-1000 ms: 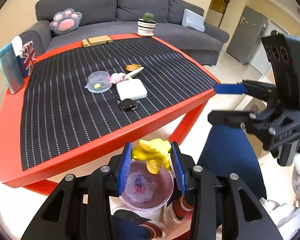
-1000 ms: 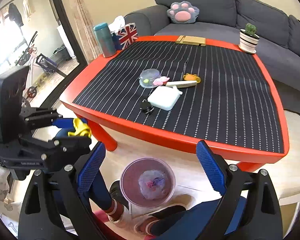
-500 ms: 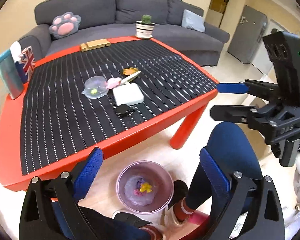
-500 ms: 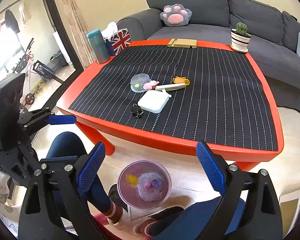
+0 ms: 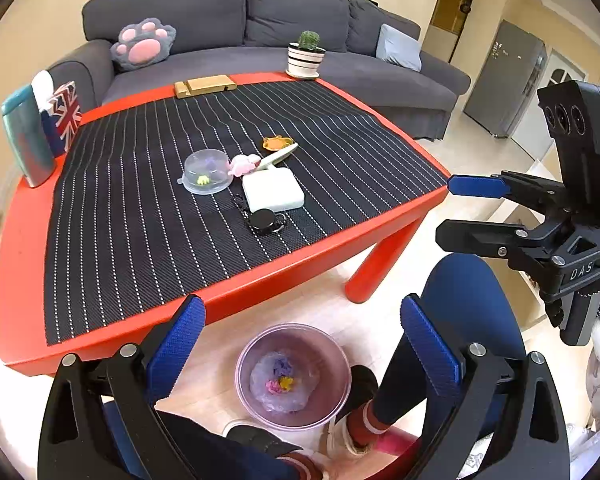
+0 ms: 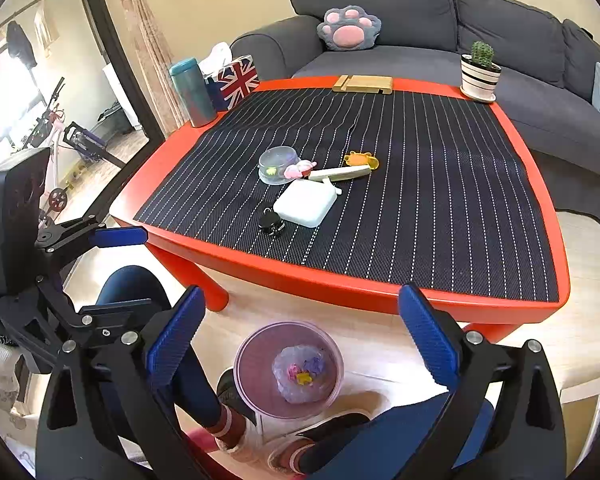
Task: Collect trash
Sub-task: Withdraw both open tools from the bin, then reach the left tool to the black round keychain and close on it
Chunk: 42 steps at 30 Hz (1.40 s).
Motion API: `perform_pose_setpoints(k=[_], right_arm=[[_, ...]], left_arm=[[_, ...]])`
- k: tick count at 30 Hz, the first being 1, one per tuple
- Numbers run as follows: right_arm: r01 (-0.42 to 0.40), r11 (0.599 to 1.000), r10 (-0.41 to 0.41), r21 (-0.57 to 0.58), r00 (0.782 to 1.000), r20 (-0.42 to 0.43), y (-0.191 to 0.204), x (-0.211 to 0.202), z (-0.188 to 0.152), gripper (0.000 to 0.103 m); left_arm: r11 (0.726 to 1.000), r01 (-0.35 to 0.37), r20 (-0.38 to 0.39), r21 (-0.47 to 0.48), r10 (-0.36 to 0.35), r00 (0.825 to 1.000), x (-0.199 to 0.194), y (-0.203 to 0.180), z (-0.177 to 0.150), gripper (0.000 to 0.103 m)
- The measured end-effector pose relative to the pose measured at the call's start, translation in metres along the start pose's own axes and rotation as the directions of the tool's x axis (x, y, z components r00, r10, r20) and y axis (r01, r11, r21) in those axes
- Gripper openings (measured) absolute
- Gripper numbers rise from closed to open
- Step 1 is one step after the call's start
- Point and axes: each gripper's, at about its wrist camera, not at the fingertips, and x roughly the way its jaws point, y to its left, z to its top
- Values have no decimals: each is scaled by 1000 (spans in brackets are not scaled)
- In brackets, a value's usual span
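A pink see-through bin (image 5: 245,364) stands on the floor in front of the red table (image 5: 20,240), with a yellow scrap (image 5: 286,381) lying on the bag inside it. My left gripper (image 5: 302,304) hangs open above the bin, nothing between its blue pads. My right gripper (image 6: 302,292) also hovers over the bin (image 6: 244,360); its jaws are opening and empty. On the striped mat lie a clear domed lid (image 5: 206,170), a pink scrap (image 5: 244,164), a cream stick (image 5: 280,156), an orange piece (image 5: 276,143), a white box (image 5: 272,190) and a black round thing (image 5: 264,220).
A person's legs (image 5: 460,320) and feet flank the bin. A teal bottle (image 5: 24,136), a flag tissue box (image 5: 66,114), a wooden stand (image 5: 204,86) and a potted cactus (image 5: 306,56) line the table's far edges. A grey sofa (image 5: 260,20) stands behind.
My left gripper has opened wide and the yellow scrap it held has dropped into the bin. The right gripper has stayed over the bin, its jaws slightly wider.
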Motion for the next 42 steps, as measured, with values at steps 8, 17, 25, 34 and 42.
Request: perform_pose_setpoints(k=[8,17,25,34,42], right_arm=[[25,1000,-25,2,1000,2,-5,4,14,97],[52,999,-52,17,999,8,-18,6,30,98],[68,997,-68,43,998,-3,-30,12,38,98],[85,994,-85,63,996,-11,-42,15,40,98],[87,993,-86,77,996,-20,-48,17,39,98]], left_arm=[[1000,-1,-4,-6,1,1000,8,7,13,94],[1000,-7,-21,-5,6,1000,24,15,37,94],[1000,-15,-67,7,16,998,47,22,56,94],[999,-26,-135,22,29,990,78,28,68,94],[999,-32,-203,38,39,978,105,29,71,94]])
